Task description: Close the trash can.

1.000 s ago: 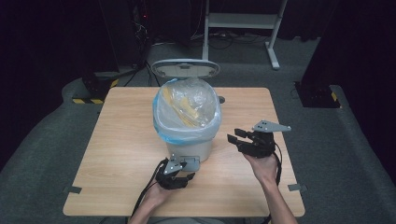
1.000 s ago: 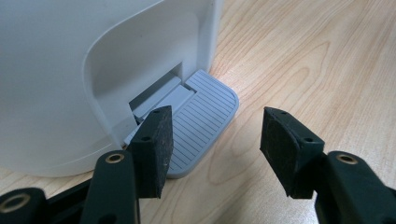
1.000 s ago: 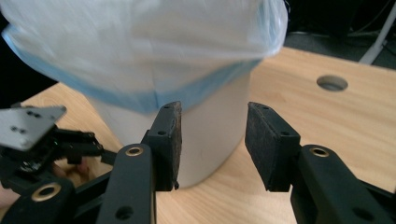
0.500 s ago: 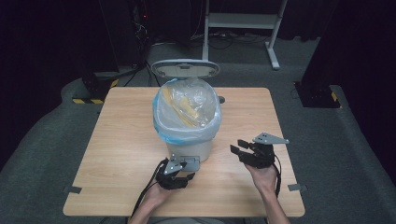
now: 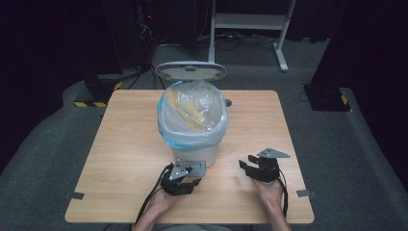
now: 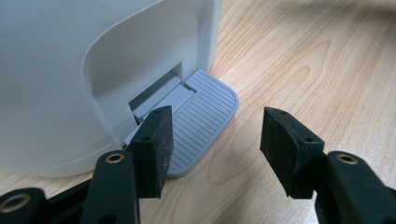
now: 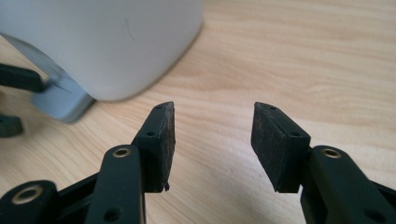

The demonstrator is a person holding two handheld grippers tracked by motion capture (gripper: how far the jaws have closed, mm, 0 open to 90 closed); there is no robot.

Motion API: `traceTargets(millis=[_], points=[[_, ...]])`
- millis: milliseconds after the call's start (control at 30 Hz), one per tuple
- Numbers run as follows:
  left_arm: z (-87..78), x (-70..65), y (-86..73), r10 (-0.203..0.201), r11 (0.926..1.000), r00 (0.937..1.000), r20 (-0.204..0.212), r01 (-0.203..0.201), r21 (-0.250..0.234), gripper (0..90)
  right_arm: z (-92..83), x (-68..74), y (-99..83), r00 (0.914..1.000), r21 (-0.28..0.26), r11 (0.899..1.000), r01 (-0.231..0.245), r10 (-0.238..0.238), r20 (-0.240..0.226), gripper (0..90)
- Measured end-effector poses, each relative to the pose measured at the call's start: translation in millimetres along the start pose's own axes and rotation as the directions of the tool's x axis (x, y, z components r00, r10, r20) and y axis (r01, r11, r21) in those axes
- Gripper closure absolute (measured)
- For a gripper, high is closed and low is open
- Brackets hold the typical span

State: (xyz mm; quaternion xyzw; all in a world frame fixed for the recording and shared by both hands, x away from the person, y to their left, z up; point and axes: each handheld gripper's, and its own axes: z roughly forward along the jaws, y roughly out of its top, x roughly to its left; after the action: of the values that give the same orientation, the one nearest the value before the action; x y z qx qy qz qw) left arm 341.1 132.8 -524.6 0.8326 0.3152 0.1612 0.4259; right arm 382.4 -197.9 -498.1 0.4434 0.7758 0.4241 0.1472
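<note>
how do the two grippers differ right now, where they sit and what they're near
The left gripper sits right at the pedal of the white bin, one jaw over the pedal's edge. The right gripper sits off to the bin's side over bare table, apart from the bin. The right gripper's jaws have just been opening, with nothing between them. Both show a clear gap between black pads and hold nothing.

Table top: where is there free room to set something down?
Bare wood of the table lies between its left edge and the bin, and again from the bin to the right edge, at the far side. The near edge is crowded: the left gripper sits at the bin's pedal and the right gripper is low beside the bin.
</note>
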Motion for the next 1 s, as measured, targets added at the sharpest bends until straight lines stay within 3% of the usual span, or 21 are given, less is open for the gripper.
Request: traceTargets(millis=[500,733,767,833,1000], points=[[0.0,-0.2,0.0,0.000,1.0000,1.0000,-0.001,0.000,-0.001,43.8,17.9,-2.7,-17.5,0.9974,0.079,0.997,0.006,-0.012,0.071,45.7],[-0.1,-0.4,0.1,0.001,1.0000,1.0000,-0.003,-0.001,0.000,44.0,20.0,0.3,-20.2,0.9933,0.080,0.996,0.035,-0.043,0.107,43.9],[-0.2,-0.6,0.1,0.003,1.0000,1.0000,-0.004,-0.003,0.001,43.9,21.4,4.9,-20.2,0.9885,0.094,0.993,0.065,-0.077,0.131,42.0],[-0.4,-0.3,0.1,0.001,1.0000,1.0000,-0.001,-0.001,-0.001,43.5,22.4,7.8,-20.1,0.9847,0.101,0.991,0.085,-0.099,0.144,40.1],[-2.4,-1.4,-0.7,-0.011,0.9998,0.9999,0.006,0.011,-0.015,39.7,22.8,6.8,-19.8,0.9849,0.105,0.992,0.068,-0.084,0.151,35.3]])
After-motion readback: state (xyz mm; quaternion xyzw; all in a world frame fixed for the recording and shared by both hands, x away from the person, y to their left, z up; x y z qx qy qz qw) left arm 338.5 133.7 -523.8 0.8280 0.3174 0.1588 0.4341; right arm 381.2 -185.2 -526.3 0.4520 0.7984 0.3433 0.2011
